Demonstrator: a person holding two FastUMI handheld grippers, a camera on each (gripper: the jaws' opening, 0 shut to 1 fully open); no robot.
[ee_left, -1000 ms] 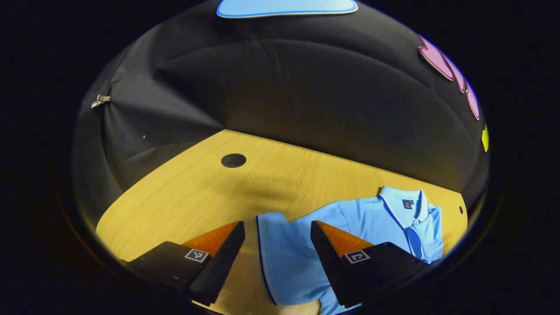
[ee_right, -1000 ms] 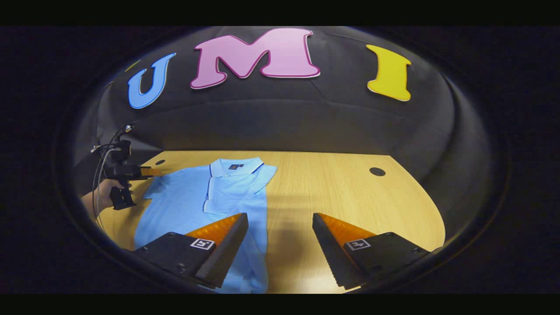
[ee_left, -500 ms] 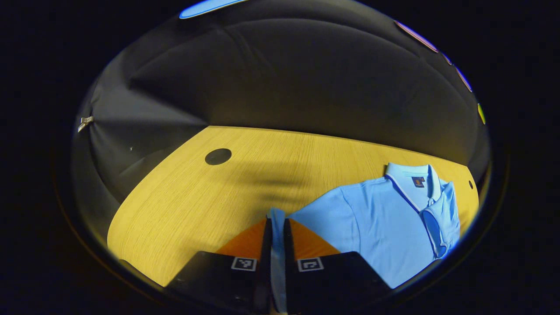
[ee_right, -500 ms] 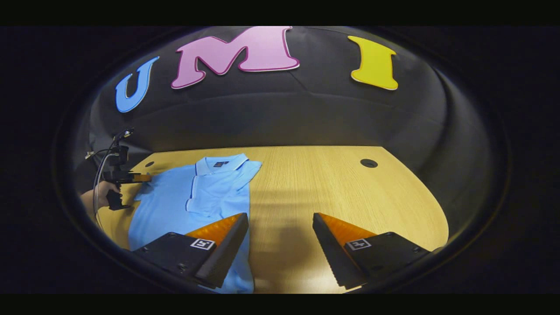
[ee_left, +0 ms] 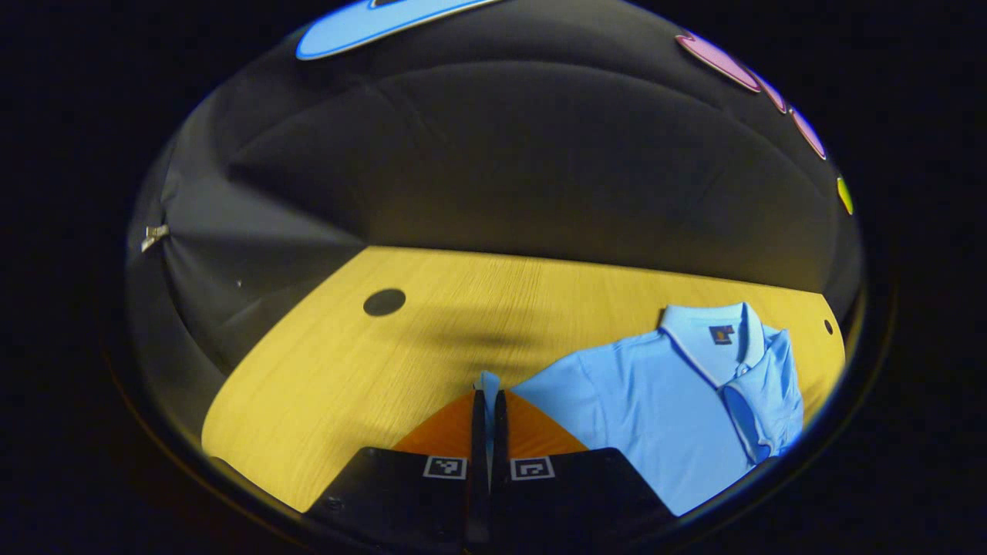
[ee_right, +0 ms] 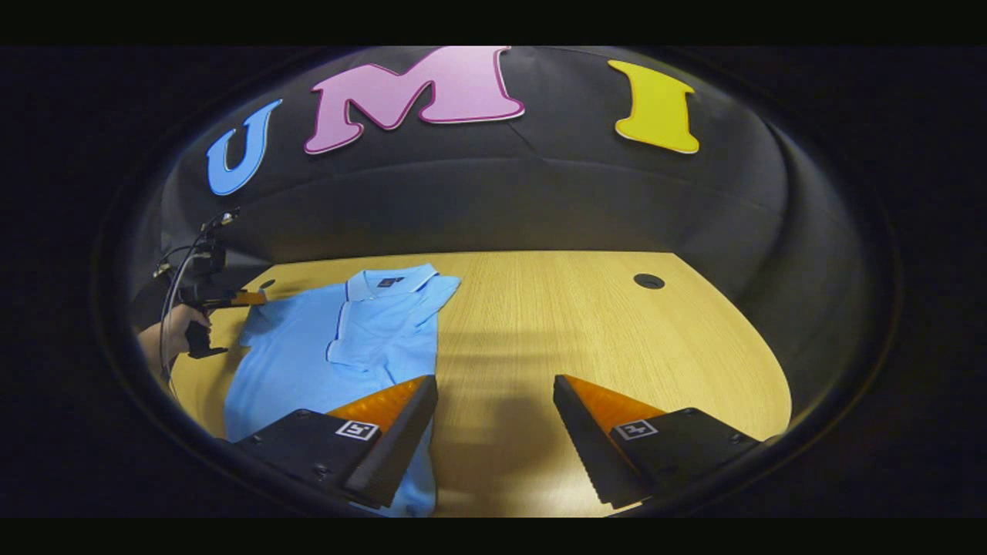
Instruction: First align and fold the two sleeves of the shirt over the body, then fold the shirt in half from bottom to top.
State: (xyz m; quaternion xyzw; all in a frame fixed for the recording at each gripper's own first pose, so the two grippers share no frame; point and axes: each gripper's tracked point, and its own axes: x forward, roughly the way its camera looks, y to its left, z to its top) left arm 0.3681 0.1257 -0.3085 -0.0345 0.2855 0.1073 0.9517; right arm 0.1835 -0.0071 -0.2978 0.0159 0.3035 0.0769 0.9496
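One shirt (ee_right: 339,347), collar toward wall

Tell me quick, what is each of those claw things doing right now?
Left gripper: closed, pinching the blue shirt's sleeve.
Right gripper: open, holding nothing, above the table beside the shirt.

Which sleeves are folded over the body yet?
One. A sleeve lies over the shirt; the left gripper pinches the other sleeve, still out.

Shirt (ee_right: 339,347) on table (ee_right: 601,331), left side
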